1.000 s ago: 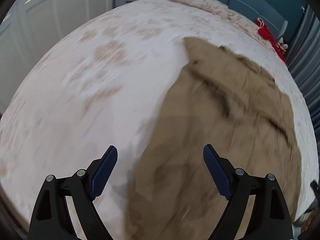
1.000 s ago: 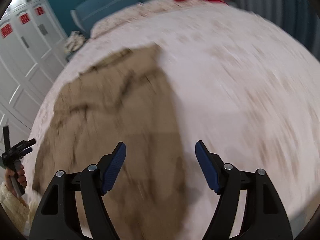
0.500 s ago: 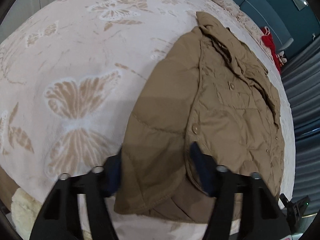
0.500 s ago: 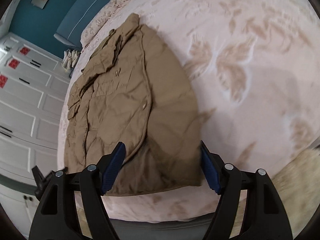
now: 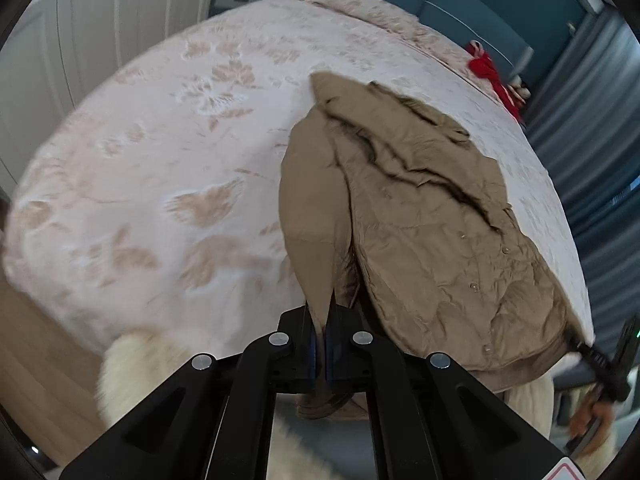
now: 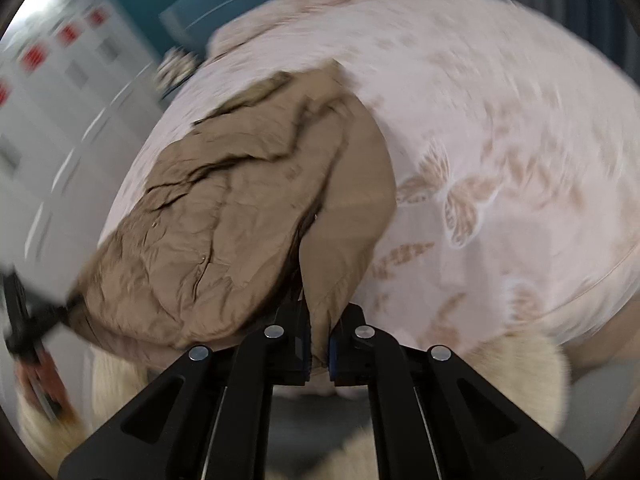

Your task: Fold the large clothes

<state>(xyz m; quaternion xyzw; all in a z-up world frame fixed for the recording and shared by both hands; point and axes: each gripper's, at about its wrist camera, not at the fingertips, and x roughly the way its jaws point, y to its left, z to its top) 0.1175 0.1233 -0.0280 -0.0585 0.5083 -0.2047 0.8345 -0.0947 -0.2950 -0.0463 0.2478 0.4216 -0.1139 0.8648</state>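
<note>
Nearest the lens, the left tongs (image 5: 320, 334) are clamped on a pinch of tan cloth at one bottom corner of the jacket (image 5: 440, 220), the fabric rising from between the pads in a narrow, taut tongue. The right tongs (image 6: 319, 340) are likewise closed on the hem at the opposite bottom corner, a thicker roll of cloth bunched between their pads. From both grips the jacket runs away up the bed (image 5: 160, 160), its lower edge hanging over the near side of the mattress, its body lying flat beyond the tongs and its collar at the far end, toward the pillow (image 5: 360, 4). The cloth looks like a thin quilted shell with snap buttons (image 5: 474, 287) down the front: soft, light for its bulk, probably somewhat slick, so it should drape and slump rather than hold a crease. It creases deeply across the chest, which suggests it will fold wherever it is led but may puff back up. A grip on the stitched hem, as here, seems the sound choice, since the doubled edge gives the pads something firm; a pinch of the single smooth layer could slide out. Carrying both corners evenly toward the collar would likely keep the fold square. A red item (image 5: 492, 76) lies well beyond the jacket at the far edge of the bed.
</note>
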